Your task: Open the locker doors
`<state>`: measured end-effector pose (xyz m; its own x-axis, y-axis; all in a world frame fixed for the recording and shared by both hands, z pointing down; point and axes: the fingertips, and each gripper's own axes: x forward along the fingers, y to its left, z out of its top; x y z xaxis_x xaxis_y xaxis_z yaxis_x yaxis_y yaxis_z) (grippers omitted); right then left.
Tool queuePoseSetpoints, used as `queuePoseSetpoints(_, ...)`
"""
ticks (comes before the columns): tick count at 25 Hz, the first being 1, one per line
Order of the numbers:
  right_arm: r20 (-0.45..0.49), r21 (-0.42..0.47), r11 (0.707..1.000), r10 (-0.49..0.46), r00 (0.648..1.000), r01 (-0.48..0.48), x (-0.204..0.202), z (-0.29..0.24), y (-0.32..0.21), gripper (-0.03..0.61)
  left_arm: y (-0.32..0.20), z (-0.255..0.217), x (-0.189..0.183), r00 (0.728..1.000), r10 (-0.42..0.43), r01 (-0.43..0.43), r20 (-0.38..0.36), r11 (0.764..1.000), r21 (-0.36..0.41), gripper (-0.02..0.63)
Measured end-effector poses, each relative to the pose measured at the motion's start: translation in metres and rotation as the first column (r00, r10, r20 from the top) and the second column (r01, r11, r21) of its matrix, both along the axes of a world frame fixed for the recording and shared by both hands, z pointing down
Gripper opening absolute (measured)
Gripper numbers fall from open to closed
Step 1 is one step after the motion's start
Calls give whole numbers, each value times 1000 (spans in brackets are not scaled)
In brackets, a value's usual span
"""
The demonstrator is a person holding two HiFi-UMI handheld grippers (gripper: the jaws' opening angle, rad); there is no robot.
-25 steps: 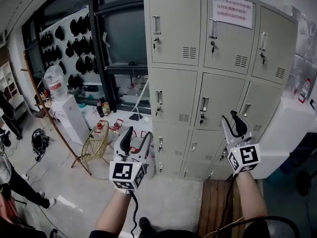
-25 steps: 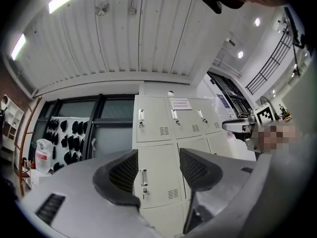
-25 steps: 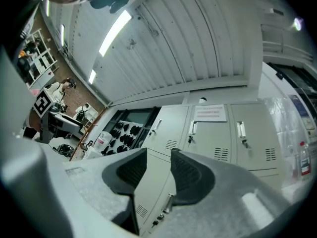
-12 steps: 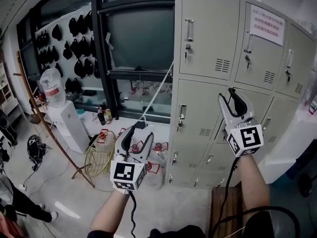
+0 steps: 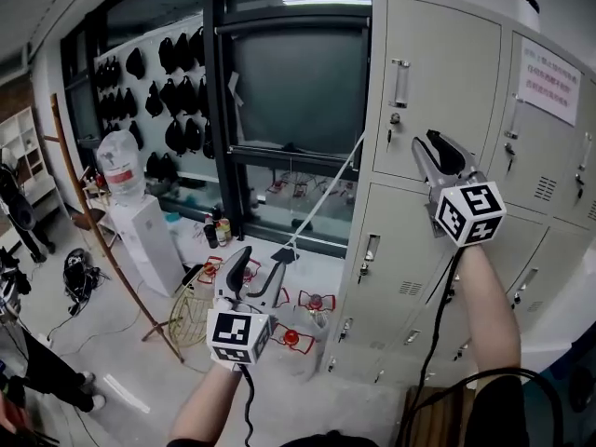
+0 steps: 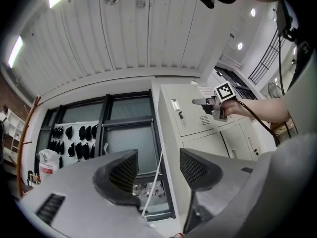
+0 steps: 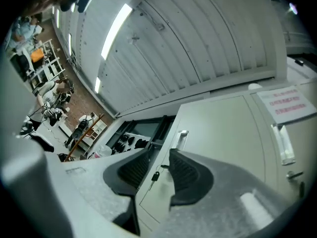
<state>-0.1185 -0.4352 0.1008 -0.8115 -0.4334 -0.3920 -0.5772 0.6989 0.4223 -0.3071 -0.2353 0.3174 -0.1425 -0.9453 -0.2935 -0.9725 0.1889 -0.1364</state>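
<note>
Now: right gripper (image 5: pixel 428 145) closing in on the top-left door (image 5: pixel 456 63)

Nearest the body, the left gripper (image 5: pixel 258 268) hangs low with its jaws wide and nothing between them. Only the dark window (image 6: pixel 129 138) shows through the gap.

Higher and further out, the right gripper is raised to the locker (image 5: pixel 410 240), level with the top-left door. Its jaws are about half closed and narrowing. Its own view shows the small key (image 7: pixel 155 176) dangling from the lock in the gap, with the handle (image 7: pixel 182 139) just above. The pads do not seem to press on either. In the head view the tips sit just beside the lock, apart from it. Every door in view is shut.

The step in hand looks like the reach for this first door. To do it well, settle on one target before the jaws finish closing. If the lock needs turning, pinch the part seated in the lock, not the loose dangling piece. Then take the handle across its bar and pull along the door's swing. The handle sits at the left edge, so the door likely hinges on the right and will swing towards the raised arm.

Far behind stand a water dispenser (image 5: pixel 144 240) and a wall of black items (image 5: pixel 172 91)
</note>
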Motion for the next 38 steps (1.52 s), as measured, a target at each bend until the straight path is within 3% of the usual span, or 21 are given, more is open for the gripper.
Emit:
queuePoseSetpoints(5,-13,-131,986,-105,994,103,-39,-23,-48,143,-29,-15,-9,999,-47,47,3,999,18,258)
queuePoseSetpoints(7,-22,-141,984,-112,993,108,-51,-34,-60,145,-40,-16,-6,999,-44,43,11,999,16,258)
queuePoseSetpoints(14,-82,-134,991,-5,997,-6,-86,-60,-79,144,-63,-15,-27,1000,-15,15,24,1000,-2,258)
queuePoseSetpoints(23,-100,-130,967,206,973,-218,-96,-61,-92,149,-67,-9,-79,999,37,-37,-13,999,4,258)
queuePoseSetpoints(29,-95,-160,961,211,973,-224,-101,-56,-93,149,-71,-6,-91,997,77,-77,-18,997,4,258)
queuePoseSetpoints(33,-60,-185,967,165,984,-174,-94,-59,-83,122,-70,-6,-91,994,107,-107,-13,994,2,258)
queuePoseSetpoints(38,-45,-120,980,153,987,-158,-78,-61,-48,107,-77,-10,-86,988,157,-156,-10,988,8,258)
